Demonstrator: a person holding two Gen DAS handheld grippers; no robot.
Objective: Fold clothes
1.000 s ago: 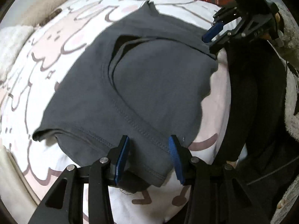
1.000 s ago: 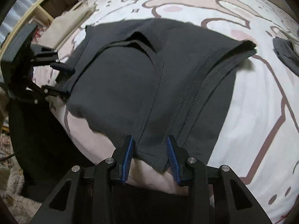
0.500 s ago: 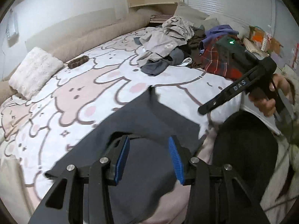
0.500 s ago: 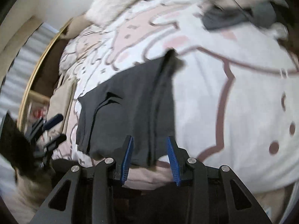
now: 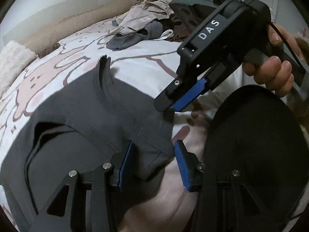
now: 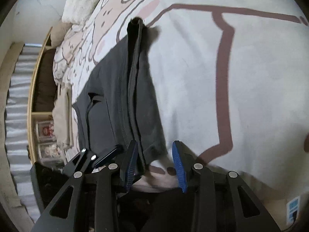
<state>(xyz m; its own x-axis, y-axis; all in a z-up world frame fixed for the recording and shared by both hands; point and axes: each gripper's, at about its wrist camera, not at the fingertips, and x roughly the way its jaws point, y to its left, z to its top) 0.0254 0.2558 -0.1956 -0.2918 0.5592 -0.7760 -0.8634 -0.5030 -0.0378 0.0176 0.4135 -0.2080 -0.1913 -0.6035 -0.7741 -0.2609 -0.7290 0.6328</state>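
- Both grippers are dropping back onto the shirt hem, lower centre.
- Left gripper is gaping, hem corner between its fingers.
- Right gripper is gaping likewise, gripping nothing.
- Shirt is lying on the bed.

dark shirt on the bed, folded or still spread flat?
Partly folded: the dark shirt lies on the bed with layers doubled over, stitched hems stacked. Both grippers open at its near edge.

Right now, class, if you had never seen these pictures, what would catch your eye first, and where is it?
The dark grey T-shirt spreads across the near edge of the cartoon-print bedsheet, half folded. Both tools stand open over its near hem: the left tool and the right tool. A heap of unfolded clothes waits at the bed's far side.
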